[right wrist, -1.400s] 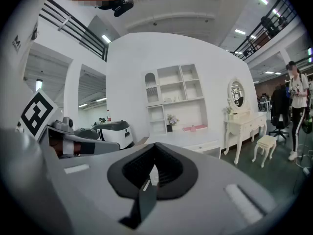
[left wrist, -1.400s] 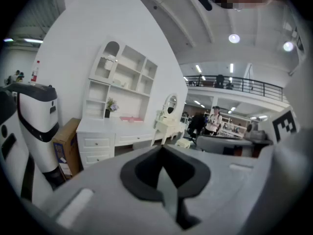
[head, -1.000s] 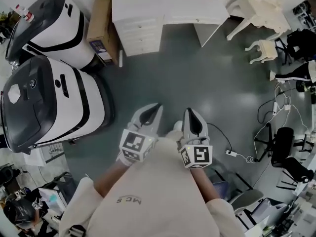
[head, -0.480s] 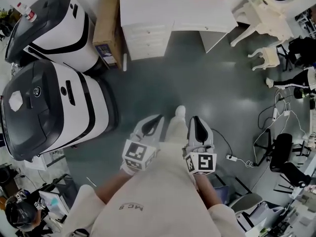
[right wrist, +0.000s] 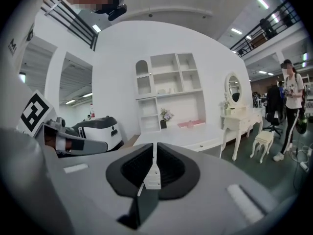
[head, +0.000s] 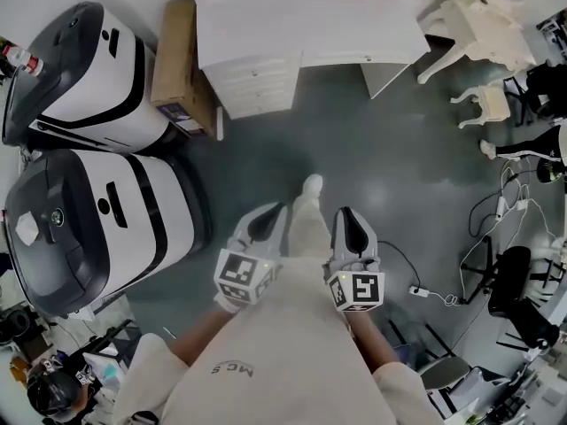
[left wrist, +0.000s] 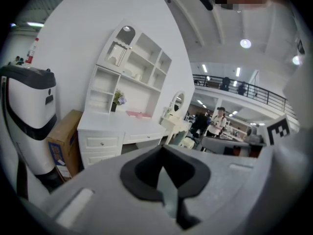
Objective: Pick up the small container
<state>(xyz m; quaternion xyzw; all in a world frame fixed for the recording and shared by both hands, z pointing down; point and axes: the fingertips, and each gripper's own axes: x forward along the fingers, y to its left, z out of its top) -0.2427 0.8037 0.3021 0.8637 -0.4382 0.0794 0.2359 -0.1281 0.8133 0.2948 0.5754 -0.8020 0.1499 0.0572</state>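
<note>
Beyond the grey floor stands the white shelved worktop, where the small container probably sits, too small to make out. The left gripper and right gripper both have closed, empty jaws. The container is likely light and rigid, so pinch it across its sides.

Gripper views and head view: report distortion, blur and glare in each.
Left gripper view: heavy fisheye bend, dark corners, desk sharp, left gripper soft up close, ceiling light blooming. Right gripper view: same bend, shelves crisp, right gripper slightly soft. Head view: even light, pale glare patches on the floor, edges curved.
</note>
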